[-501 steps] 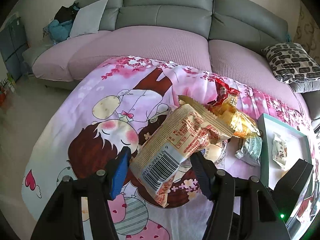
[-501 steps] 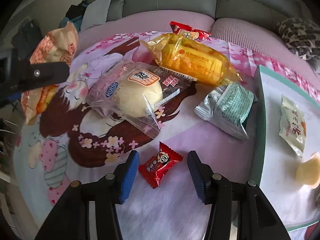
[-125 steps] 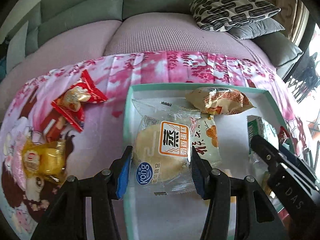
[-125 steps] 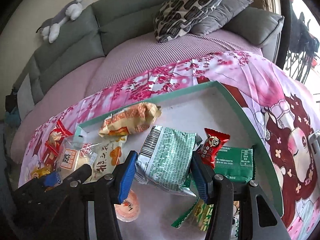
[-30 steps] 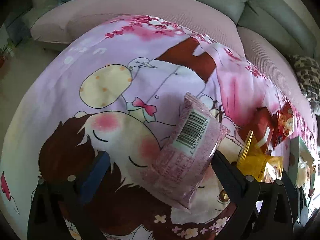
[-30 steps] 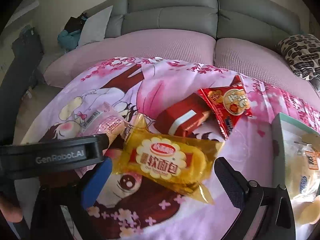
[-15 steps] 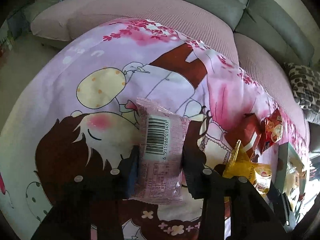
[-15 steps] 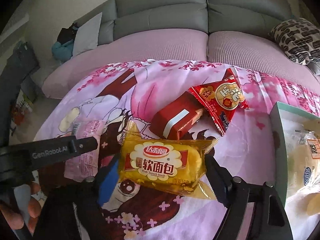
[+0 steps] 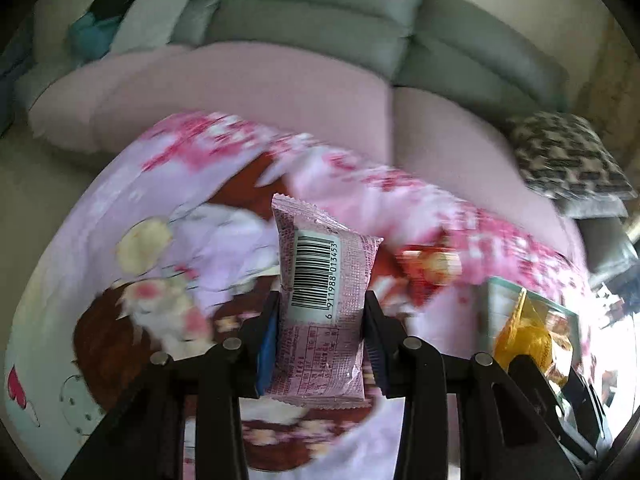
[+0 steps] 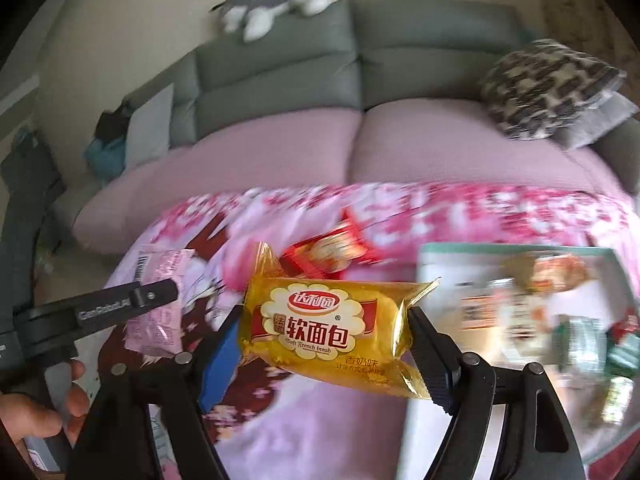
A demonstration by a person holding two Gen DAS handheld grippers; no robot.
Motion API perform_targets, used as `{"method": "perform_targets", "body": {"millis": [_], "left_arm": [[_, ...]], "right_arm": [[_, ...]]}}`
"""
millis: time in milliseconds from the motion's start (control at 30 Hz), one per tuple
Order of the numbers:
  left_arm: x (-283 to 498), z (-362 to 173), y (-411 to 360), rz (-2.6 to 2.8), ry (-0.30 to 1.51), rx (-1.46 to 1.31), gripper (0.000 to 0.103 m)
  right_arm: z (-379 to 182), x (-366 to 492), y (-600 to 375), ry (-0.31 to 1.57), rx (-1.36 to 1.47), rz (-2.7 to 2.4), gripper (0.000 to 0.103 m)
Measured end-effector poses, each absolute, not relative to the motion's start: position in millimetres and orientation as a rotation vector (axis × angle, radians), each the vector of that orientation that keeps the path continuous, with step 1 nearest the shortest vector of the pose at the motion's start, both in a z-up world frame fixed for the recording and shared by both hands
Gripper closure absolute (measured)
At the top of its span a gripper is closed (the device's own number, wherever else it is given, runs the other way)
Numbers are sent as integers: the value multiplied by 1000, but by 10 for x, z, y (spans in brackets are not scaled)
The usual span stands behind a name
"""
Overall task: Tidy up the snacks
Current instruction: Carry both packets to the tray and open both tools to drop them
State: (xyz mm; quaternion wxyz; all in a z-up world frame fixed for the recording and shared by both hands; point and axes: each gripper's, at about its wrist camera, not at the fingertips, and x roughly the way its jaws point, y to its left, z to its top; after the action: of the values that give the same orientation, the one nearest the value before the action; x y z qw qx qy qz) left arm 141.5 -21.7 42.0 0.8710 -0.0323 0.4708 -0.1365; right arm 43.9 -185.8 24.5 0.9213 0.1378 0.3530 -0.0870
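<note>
My left gripper (image 9: 320,320) is shut on a pink snack packet (image 9: 324,300) with a barcode and holds it upright above the cartoon-print cloth. The packet also shows at the left of the right wrist view (image 10: 160,300). My right gripper (image 10: 324,344) is shut on a yellow soft-bread packet (image 10: 324,328) and holds it above the cloth; it shows at the right of the left wrist view (image 9: 524,340). The teal-rimmed tray (image 10: 432,248) with several snacks lies to the right. Red snack packets (image 10: 328,252) lie on the cloth beyond the bread.
A pink and grey sofa (image 10: 360,140) runs behind the table, with a patterned cushion (image 10: 548,84) at the right and a plush toy (image 10: 276,4) on its back. A hand (image 10: 36,408) holds the left gripper's handle at lower left.
Both grippers have lifted their packets off the cloth and swung right toward the tray. The view is motion-blurred now.
</note>
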Motion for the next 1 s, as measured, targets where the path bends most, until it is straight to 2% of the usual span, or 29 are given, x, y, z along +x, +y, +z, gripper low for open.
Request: {"method": "perform_targets", "body": {"millis": [233, 533, 1000], "left_arm": [[1054, 521, -1218, -543, 937, 59, 62], [666, 406, -2151, -683, 934, 205, 62], [430, 171, -2713, -692, 954, 379, 61]], "right_arm": [[407, 65, -2561, 688, 321, -370, 22], [315, -363, -3486, 700, 390, -604, 22], [33, -447, -3979, 750, 446, -637, 21]]}}
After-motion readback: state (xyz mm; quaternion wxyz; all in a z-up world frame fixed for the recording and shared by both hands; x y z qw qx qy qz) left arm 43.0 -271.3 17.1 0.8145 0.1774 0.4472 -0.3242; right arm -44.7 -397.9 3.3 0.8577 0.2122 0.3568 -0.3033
